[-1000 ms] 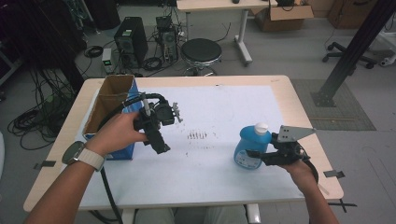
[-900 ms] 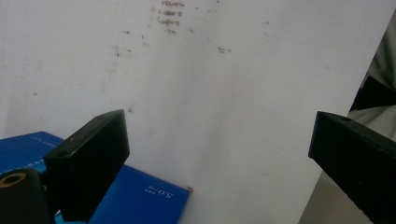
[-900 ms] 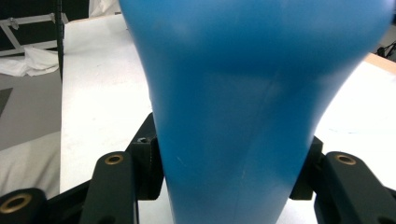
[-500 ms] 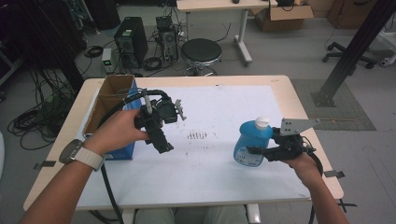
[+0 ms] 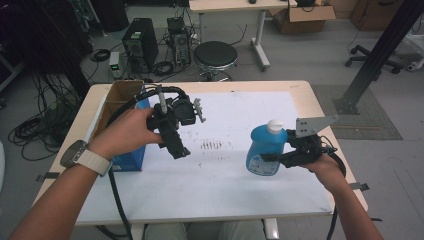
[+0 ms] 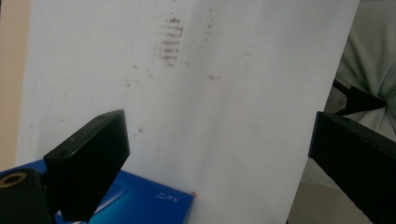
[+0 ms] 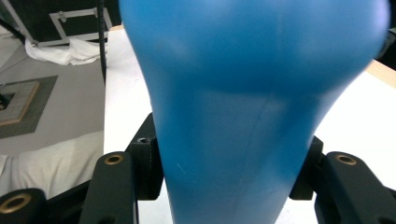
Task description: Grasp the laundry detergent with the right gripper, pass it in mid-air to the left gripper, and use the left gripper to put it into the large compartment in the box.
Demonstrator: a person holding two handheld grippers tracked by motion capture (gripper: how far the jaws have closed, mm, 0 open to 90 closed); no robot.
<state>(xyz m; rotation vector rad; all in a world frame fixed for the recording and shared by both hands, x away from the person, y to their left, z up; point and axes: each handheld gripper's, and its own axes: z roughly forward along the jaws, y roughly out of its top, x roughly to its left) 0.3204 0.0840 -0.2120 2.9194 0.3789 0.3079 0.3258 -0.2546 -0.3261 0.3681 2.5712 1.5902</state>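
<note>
My right gripper [image 5: 272, 159] has its jaws pinched on the blue bottle [image 5: 265, 150], which stands upright on the white sheet [image 5: 225, 175] at the right side of the counter [image 5: 300, 87]. In the right gripper view the bottle's blue body [image 7: 243, 107] sits squarely between my two black jaws, which press against it on either side. Its white cap [image 5: 274, 125] is on top, and a label faces the near left on its lower part. The grey three-cornered plate [image 5: 312, 125] on this gripper rises just right of the cap.

My left gripper [image 5: 175, 142] is raised above the left part of the counter, held in my left hand [image 5: 127, 132], with a watch [image 5: 72, 152] on that wrist. Its jaws are spread wide and hold nothing; in the left gripper view they stand well apart [image 6: 219, 154], with the white sheet [image 6: 224, 116] showing between them. A patch of small dark smudges [image 5: 212, 145] marks the sheet near the middle of the counter, between my two grippers, and it appears far ahead in the left gripper view [image 6: 170, 39].

A blue box [image 5: 130, 160] lies on the counter's left side below my left hand, and an open cardboard box [image 5: 117, 97] sits just beyond it at the far left corner. The blue box's corner [image 6: 154, 205] shows beside my left jaw.
</note>
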